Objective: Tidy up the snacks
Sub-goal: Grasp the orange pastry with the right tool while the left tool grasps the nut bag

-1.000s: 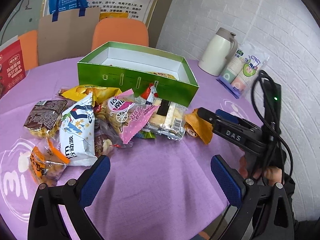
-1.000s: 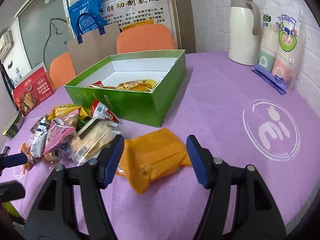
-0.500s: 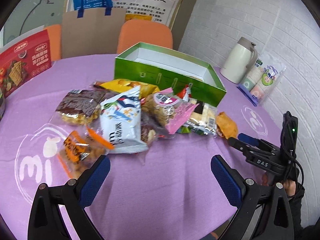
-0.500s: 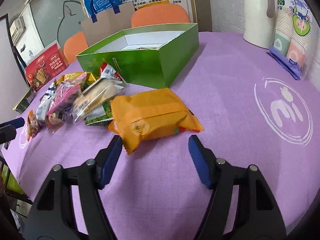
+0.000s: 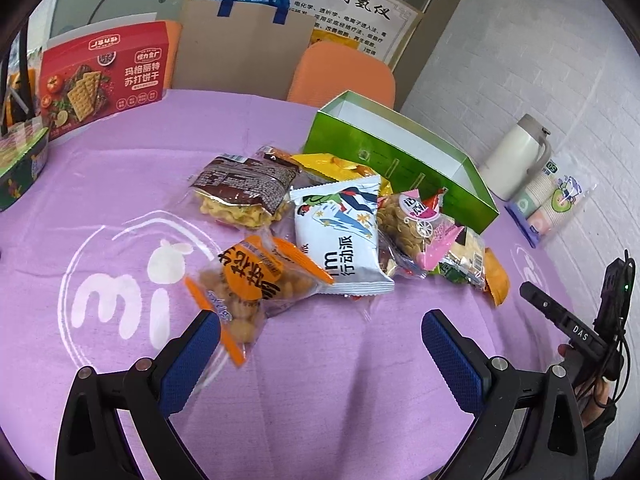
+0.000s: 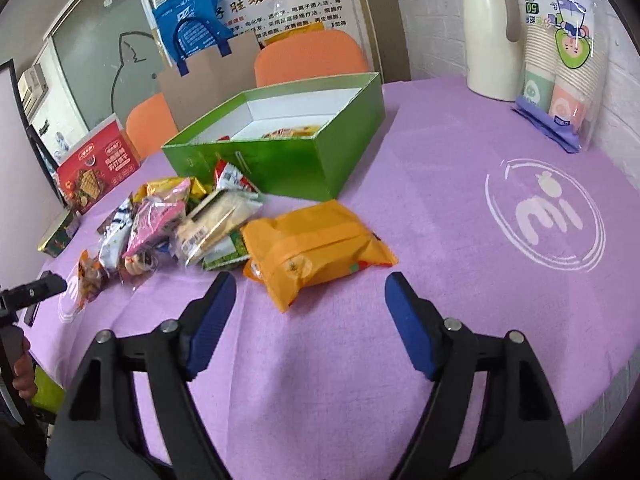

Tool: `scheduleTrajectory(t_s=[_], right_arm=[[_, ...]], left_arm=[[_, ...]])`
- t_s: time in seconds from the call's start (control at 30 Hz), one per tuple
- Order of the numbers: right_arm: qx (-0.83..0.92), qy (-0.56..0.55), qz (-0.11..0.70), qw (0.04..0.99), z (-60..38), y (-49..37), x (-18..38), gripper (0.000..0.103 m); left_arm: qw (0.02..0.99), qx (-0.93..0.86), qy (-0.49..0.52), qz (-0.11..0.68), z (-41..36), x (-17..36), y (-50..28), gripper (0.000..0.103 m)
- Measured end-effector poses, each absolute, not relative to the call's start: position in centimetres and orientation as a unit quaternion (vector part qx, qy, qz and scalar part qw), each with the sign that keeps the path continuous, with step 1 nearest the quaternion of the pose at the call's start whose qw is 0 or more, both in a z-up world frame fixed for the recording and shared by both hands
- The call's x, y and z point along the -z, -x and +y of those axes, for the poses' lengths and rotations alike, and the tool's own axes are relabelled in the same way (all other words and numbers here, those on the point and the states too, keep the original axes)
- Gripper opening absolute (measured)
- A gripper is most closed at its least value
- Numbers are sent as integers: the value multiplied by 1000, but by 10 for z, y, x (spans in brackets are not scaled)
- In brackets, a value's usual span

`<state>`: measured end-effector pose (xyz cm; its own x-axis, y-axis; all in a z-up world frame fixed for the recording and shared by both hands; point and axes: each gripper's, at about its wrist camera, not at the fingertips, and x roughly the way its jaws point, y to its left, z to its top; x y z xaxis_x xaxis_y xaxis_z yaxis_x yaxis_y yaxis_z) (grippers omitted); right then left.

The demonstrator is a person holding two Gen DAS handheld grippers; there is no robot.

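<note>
A pile of snack packets lies on the purple tablecloth (image 5: 328, 392) in front of an open green box (image 5: 404, 168). My left gripper (image 5: 320, 336) is open, just short of an orange peanut packet (image 5: 256, 284) and a white packet (image 5: 344, 236). A brown packet (image 5: 244, 184) lies further left. In the right wrist view my right gripper (image 6: 310, 296) is open, just behind an orange packet (image 6: 316, 248) that lies apart from the pile. The green box (image 6: 304, 148) holds a few yellow packets (image 6: 292, 133).
A cream jug (image 6: 492, 32) and a sleeve of paper cups (image 6: 564, 60) stand at the back right. A red cracker box (image 5: 104, 76) and a tin (image 5: 20, 164) sit at the left. Orange chairs (image 5: 344, 76) and a paper bag (image 5: 240, 52) stand behind the table.
Both grippers have pulled back from the pile and stayed open. The left view has swung left, so the peanut packet sits nearer its fingers. The right gripper has backed off the orange packet.
</note>
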<state>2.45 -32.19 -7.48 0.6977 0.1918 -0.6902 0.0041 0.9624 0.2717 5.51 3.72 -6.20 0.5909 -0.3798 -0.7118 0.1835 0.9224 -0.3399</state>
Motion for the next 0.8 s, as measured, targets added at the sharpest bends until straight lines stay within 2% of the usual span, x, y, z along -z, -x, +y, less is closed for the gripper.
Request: scheduleTrajectory(t_s=[0.23, 0.33, 0.43, 0.5, 0.63, 0.7, 0.73, 0.8], right_arm=[[-31, -141, 407, 902, -314, -57, 80, 78], [-25, -111, 414, 903, -306, -66, 85, 79], [-11, -107, 427, 898, -307, -77, 93, 81], [-8, -125, 427, 895, -311, -80, 97, 88], [-28, -136, 426, 894, -316, -76, 101, 89], [-36, -128, 426, 895, -316, -72, 101, 86], [-40, -123, 426, 896, -316, -70, 101, 85], [-42, -111, 429, 896, -314, -65, 102, 75]], left_arm=[[882, 150, 138, 425, 60, 69, -78, 102], [876, 167, 146, 427, 65, 77, -88, 102], [871, 169, 136, 440, 64, 85, -100, 102], [867, 178, 133, 446, 62, 89, -106, 102], [865, 189, 124, 449, 58, 95, -103, 101], [863, 199, 123, 447, 56, 96, -97, 100], [866, 198, 114, 445, 55, 96, -94, 96], [870, 192, 96, 443, 52, 95, -87, 89]])
